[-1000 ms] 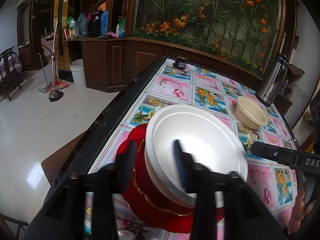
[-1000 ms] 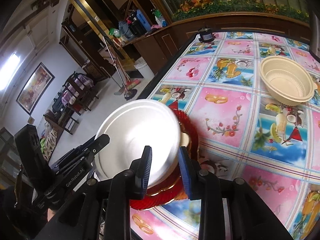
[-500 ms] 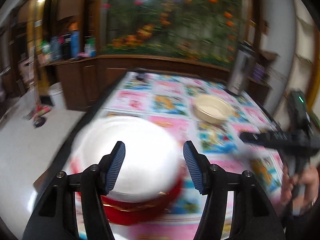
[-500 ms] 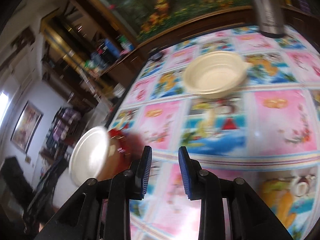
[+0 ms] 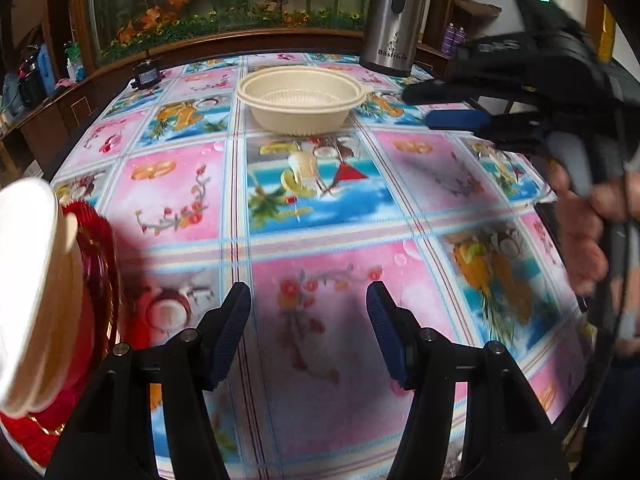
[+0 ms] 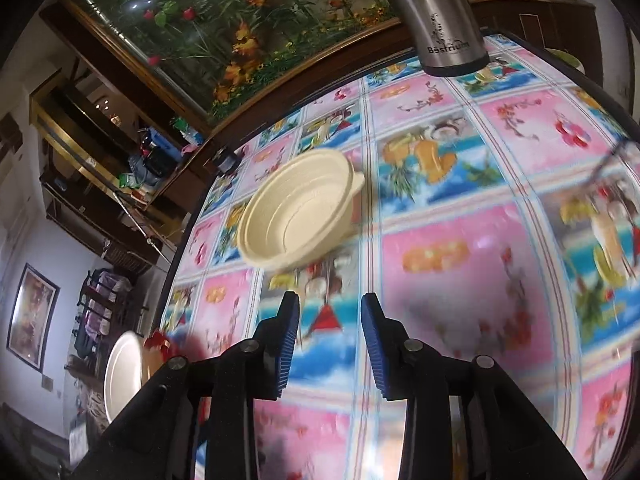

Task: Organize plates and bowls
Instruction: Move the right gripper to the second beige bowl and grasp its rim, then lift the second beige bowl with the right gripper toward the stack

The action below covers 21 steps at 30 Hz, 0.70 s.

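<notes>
A cream bowl (image 5: 301,100) stands on the flowered tablecloth toward the far side; it also shows in the right wrist view (image 6: 298,222). A white plate (image 5: 24,288) lies stacked on a red plate (image 5: 96,264) at the table's left edge, also seen small in the right wrist view (image 6: 120,372). My left gripper (image 5: 308,332) is open and empty, low over the cloth, to the right of the stack. My right gripper (image 6: 330,344) is open and empty, just short of the bowl; it shows in the left wrist view (image 5: 452,108) to the bowl's right.
A steel thermos (image 5: 394,16) stands behind the bowl at the far edge, also in the right wrist view (image 6: 444,20). A small dark object (image 5: 146,76) sits at the far left corner. Wooden cabinets and a plant mural lie beyond the table.
My left gripper let go of the white plate, opened wide and swung right. My right gripper swung away from the plate stack toward the cream bowl.
</notes>
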Available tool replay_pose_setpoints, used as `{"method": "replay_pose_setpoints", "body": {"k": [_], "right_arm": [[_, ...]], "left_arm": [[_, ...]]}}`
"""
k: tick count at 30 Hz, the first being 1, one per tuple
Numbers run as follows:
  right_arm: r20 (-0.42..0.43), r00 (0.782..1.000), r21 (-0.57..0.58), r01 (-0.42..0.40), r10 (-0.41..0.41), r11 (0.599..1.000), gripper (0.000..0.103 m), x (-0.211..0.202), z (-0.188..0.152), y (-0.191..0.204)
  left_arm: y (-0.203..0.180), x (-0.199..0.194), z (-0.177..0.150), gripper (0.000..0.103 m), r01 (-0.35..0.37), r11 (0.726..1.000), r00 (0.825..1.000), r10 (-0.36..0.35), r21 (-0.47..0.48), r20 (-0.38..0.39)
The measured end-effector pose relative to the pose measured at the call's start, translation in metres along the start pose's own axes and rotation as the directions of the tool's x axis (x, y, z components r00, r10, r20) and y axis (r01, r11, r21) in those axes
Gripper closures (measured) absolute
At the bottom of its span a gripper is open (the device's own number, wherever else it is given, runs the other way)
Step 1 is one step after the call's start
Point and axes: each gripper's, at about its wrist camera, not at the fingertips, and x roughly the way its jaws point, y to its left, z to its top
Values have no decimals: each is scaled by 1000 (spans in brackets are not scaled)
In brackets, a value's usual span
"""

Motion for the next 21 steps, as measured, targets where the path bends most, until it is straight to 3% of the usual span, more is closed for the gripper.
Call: {"method": "replay_pose_setpoints", "body": {"k": [8,17,19,21], "right_arm": [[-10,998,54,60,-60,997,67,50,38,-4],[18,999,107,30,-32,994,64,67,47,-7],[-9,999,93,36,-35,995,68,76,48,-8],[-18,1000,86,17,-16,996,86,79,45,-10]], "left_arm": [[16,1,22,44,-32,999,999,33,-31,21],[17,20,36,44,-27,997,1000,27,-73,-9],[16,20,38,44,-30,997,1000,29,-77,-9],[16,19,41,44,-37,996,999,37,-78,-7]]}}
